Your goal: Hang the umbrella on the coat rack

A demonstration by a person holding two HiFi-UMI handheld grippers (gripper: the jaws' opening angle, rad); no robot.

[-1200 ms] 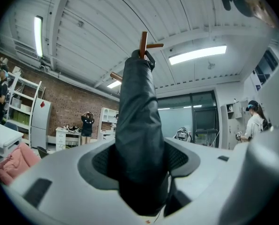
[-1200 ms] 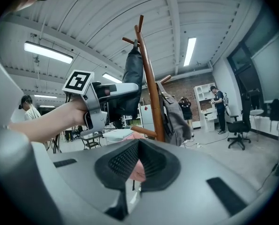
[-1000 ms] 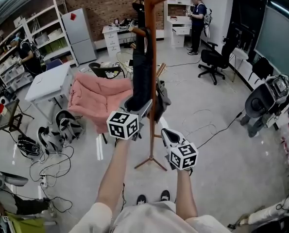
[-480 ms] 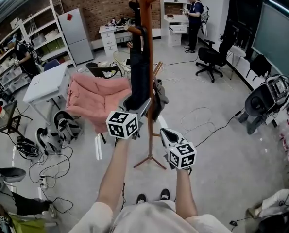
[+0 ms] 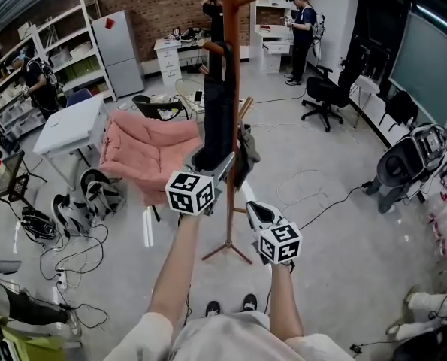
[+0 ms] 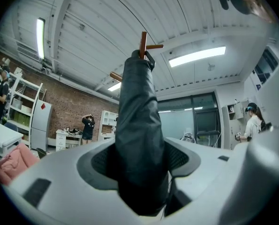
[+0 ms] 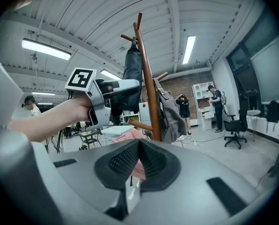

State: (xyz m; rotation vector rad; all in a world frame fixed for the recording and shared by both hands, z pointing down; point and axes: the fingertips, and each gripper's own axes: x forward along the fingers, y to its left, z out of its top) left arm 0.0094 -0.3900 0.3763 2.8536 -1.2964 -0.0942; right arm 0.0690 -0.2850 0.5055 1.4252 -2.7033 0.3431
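**Umbrella upright at the rack**

Our left gripper clamps the folded umbrella by its lower end. Its long axis runs up just beside the coat rack pole, and its top reaches a side peg. Our right gripper hangs lower, jaws together and empty.

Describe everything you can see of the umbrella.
The umbrella is black and folded shut, and its fabric looks smooth and slightly glossy. It stands nearly upright beside the wooden coat rack. Its lower end is clamped between the jaws of the left gripper, and its upper end is up at a short peg. Whether it already hangs on that peg cannot be told. No handle or strap shows.
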